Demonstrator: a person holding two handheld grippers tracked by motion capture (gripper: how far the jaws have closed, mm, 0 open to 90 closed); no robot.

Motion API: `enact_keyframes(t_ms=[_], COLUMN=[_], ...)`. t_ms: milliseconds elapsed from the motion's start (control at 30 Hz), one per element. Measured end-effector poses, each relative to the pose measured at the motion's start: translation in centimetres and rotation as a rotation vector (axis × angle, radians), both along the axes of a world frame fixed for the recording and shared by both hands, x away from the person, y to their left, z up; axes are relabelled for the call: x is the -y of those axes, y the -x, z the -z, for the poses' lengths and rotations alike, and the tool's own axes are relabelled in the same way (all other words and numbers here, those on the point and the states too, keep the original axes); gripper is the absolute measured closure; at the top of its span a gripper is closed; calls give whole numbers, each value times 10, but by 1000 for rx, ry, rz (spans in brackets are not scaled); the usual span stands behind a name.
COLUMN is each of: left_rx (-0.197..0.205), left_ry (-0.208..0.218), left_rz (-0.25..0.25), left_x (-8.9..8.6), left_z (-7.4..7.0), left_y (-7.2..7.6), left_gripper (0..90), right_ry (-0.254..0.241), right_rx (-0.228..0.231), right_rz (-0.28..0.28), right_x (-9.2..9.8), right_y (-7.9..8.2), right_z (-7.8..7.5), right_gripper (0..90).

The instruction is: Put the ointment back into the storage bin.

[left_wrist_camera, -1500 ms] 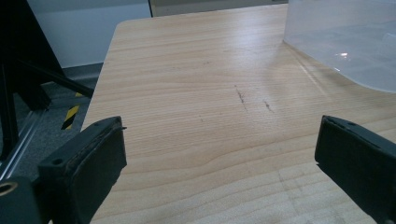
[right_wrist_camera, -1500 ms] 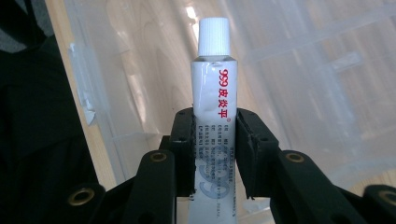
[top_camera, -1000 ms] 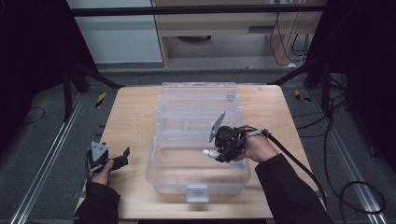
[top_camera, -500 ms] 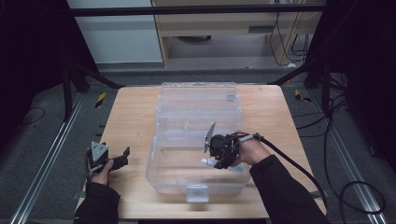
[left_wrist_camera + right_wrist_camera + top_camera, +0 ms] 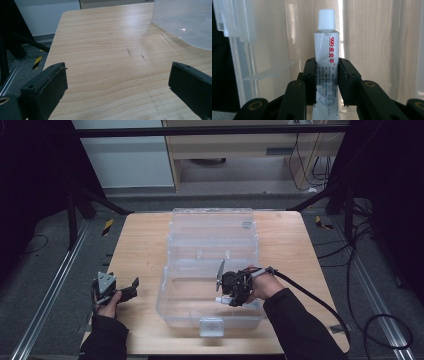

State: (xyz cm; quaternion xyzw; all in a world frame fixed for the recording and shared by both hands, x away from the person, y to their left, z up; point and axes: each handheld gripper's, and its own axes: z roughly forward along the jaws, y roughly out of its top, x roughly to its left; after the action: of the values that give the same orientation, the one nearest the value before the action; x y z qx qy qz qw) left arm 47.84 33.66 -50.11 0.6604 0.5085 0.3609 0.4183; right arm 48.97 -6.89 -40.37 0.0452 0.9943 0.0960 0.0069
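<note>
A wooden table (image 5: pixel 145 245) stands in a dark room, and a big clear plastic box (image 5: pixel 210 235) sits in the middle of it with its lid open toward the far edge. The box has a small clear latch (image 5: pixel 211 326) on its near wall.

The right gripper (image 5: pixel 231 292) is inside the near half of the box, held by the person's right hand (image 5: pixel 265 285). A thick black cable (image 5: pixel 310 297) trails away from it toward the table's right edge. In the right gripper view, its two black jaws are squeezed tight on a small white tube (image 5: pixel 326 60) — one jaw on each side of the tube's middle. The tube has red writing down its side and a white cap (image 5: pixel 326 18) at the far end, which sticks out past the jaws. Behind it you can see the clear walls of the box and the wood through them.

The left gripper (image 5: pixel 127 289) is near the table's front left corner, well apart from the box, held by the left hand (image 5: pixel 107 307). In the left gripper view its jaws are spread wide — nothing is between them but bare wood. A corner of the clear box (image 5: pixel 182 22) shows at the top right of that view.
</note>
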Motion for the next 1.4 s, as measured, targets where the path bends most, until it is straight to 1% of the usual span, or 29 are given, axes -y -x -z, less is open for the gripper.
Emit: enact_keyframes(t_ms=[33,133,200,267,300,333,367,467,567,600,633,667,700,733,767,800,833,867,967,1000,1100,1200,1300,1400], left_rx=[0,0,0,0,0,0,0,0,0,0,0,0,0,0,0,0,0,0,0,0,0,0,0,0], left_ry=[1,0,0,0,1,1,1,1,2,2,1,1,0,1,1,1,1,1,2,1,1,2,2,2], left_rz=[0,0,0,0,0,0,0,0,0,1,1,1,1,1,1,1,1,1,1,1,1,1,2,2], left_x=[0,0,0,0,0,0,0,0,0,0,0,0,0,0,0,0,0,0,0,0,0,0,0,0], left_z=[0,0,0,0,0,0,0,0,0,0,0,0,0,0,0,0,0,0,0,0,0,0,0,0], left_y=[0,0,0,0,0,0,0,0,0,0,0,0,0,0,0,0,0,0,0,0,0,0,0,0], left_gripper=[15,15,15,15,15,15,15,15,15,15,15,15,15,15,15,15,15,15,15,15,15,15,15,15], right_ry=[0,15,17,27,37,41,36,56,69,67,74,71,82,84,82,88,87,93,99,102,112,108,115,109], right_rx=[0,7,2,12,8,4,7,8,-2,2,2,-2,-7,-11,-16,-17,-14,-18,-17,-21,-25,-28,-30,-36], right_rz=[0,-12,-8,-19,-22,-13,-25,-35,-26,-42,-34,-42,-37,-17,-26,-23,-37,-27,-31,-19,-16,-22,-21,-20], right_x=[0,-2,-3,-4,-4,-6,-6,-7,-7,-7,-7,-6,-7,-7,-7,-7,-7,-7,-7,-8,-8,-8,-9,-8], right_y=[0,0,0,-1,-1,0,-1,-1,-1,-2,-2,-3,-3,-2,-3,-3,-4,-3,-4,-4,-4,-4,-5,-5], right_z=[0,6,7,10,11,12,14,17,20,23,23,25,25,26,28,28,30,31,35,35,37,40,42,45], right_gripper=[695,695,695,695,695,695,695,695,695,695,695,695,695,695,695,695,695,695,694,694,694,692,691,691])
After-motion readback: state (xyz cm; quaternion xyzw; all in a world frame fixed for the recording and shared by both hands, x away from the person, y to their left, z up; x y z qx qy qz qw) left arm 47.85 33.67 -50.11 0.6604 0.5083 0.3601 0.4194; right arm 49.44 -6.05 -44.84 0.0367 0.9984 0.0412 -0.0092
